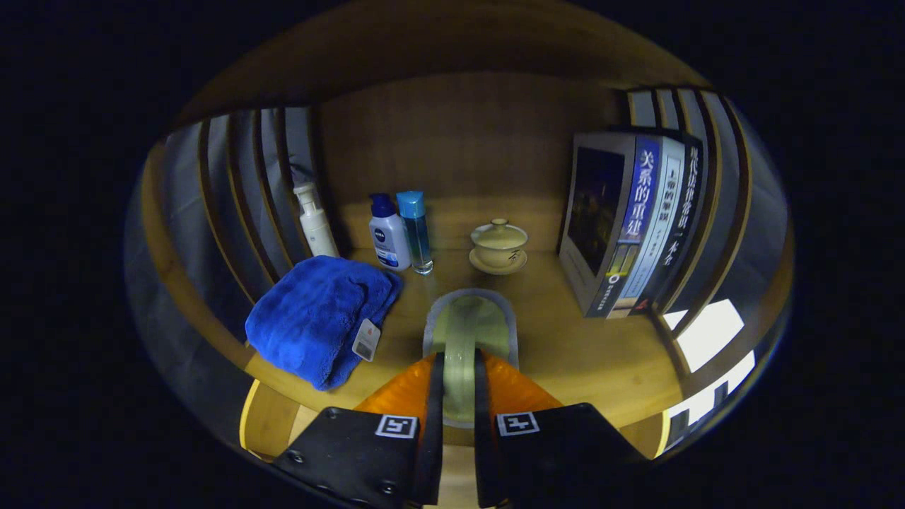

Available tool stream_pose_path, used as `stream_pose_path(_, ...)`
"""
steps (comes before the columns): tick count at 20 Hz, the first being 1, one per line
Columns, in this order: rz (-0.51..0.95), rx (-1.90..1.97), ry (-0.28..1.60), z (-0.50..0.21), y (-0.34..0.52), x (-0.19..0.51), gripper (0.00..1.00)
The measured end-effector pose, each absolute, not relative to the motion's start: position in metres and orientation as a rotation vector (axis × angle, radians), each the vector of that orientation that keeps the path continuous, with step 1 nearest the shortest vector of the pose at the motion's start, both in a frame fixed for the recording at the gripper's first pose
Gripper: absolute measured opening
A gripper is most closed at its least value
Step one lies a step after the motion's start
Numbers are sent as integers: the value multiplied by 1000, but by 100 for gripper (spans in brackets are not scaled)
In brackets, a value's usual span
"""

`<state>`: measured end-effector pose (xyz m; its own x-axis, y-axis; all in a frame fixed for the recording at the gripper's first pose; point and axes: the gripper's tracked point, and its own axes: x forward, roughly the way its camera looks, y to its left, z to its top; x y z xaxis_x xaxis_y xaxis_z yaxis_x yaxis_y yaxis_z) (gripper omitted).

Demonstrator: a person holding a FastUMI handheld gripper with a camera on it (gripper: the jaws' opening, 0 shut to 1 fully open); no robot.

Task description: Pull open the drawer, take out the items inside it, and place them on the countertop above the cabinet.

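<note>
We are looking into a warm wooden alcove with slatted sides, and its floor is the countertop [565, 339] above the cabinet, already carrying several things. Largest among them is the row of books [636, 226] standing upright against the right-hand slats; next is the blue towel [318, 318] folded at the left front edge with a small tag hanging off it. Behind the towel a white pump bottle [314, 223] stands in the left corner, with a white bottle with a blue cap [387, 237] and a clear blue bottle [416, 230] touching side by side near the back wall, and a small lidded tea bowl on its saucer [499, 247] further right. We judge the step in hand to be the placing of an item taken from the drawer: the gripper [459, 382] has its two fingers drawn close, both pressing the sides of a pale green glass-like piece [466, 325] that stands out ahead of them over the middle of the countertop, in front of the tea bowl. We cannot tell exactly what this item is, nor whether it already rests on the wood. The next move, as we see it, calls for lowering it onto the bare patch between towel and books, then parting the fingers and backing straight out without nudging it.
</note>
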<state>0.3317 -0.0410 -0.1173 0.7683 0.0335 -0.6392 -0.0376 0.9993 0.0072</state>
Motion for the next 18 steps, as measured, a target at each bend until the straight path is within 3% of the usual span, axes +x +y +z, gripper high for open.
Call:
stream_pose_path(4, 24, 7, 684, -123, -45, 339, 30)
stream_pose_path(6, 34, 6, 677, -123, -42, 338, 36)
stream_pose_path(8, 41, 4, 652, -118, -41, 340, 33)
stream_pose_path(17, 11, 24, 616, -108, -46, 331, 98)
stream_pose_path(18, 5, 30, 609, -105, -47, 328, 99)
